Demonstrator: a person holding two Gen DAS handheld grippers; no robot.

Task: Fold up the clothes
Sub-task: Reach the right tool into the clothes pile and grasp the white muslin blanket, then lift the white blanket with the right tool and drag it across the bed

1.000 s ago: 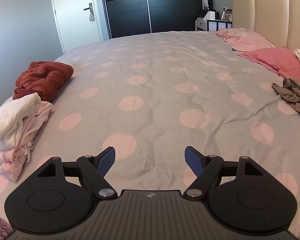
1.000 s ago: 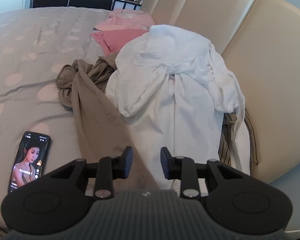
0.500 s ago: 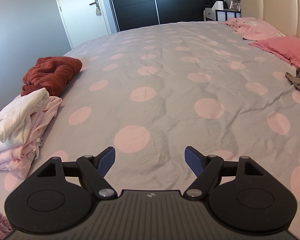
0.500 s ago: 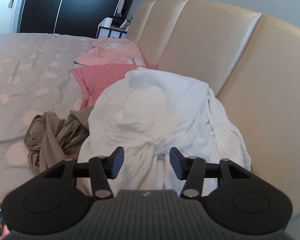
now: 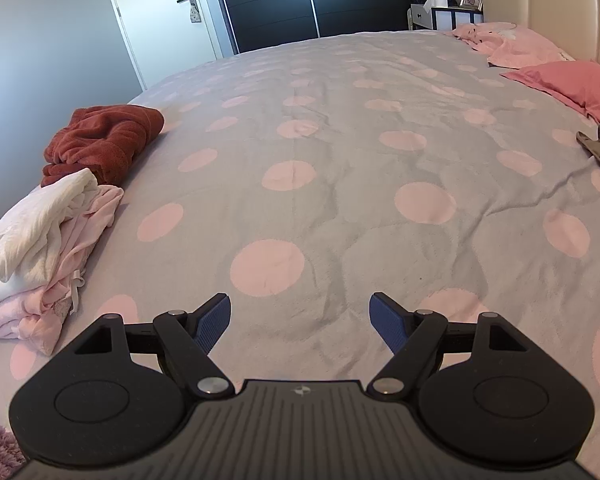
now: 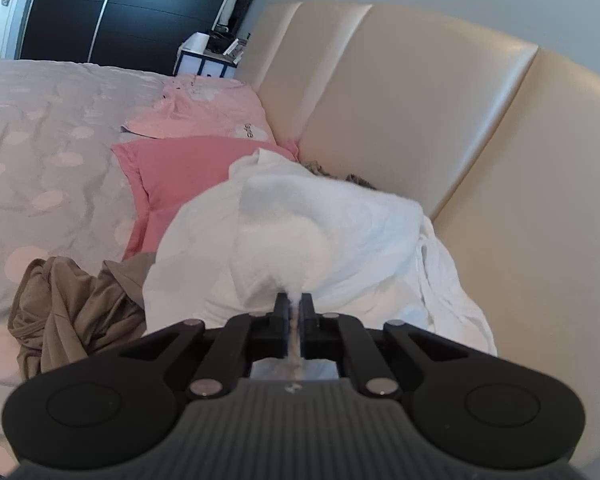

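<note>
My right tool (image 6: 294, 312) is pinching a fold of the white garment (image 6: 300, 236) heaped against the headboard (image 6: 440, 120) (its jaws have just been closing). It is hiding something striped behind. My left tool (image 5: 300, 316) is hanging wide apart above the bed (image 5: 340, 140).

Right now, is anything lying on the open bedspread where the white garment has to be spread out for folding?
Nothing visible: the right gripper has just closed on the white garment, and the middle of the bedspread is bare.
</note>
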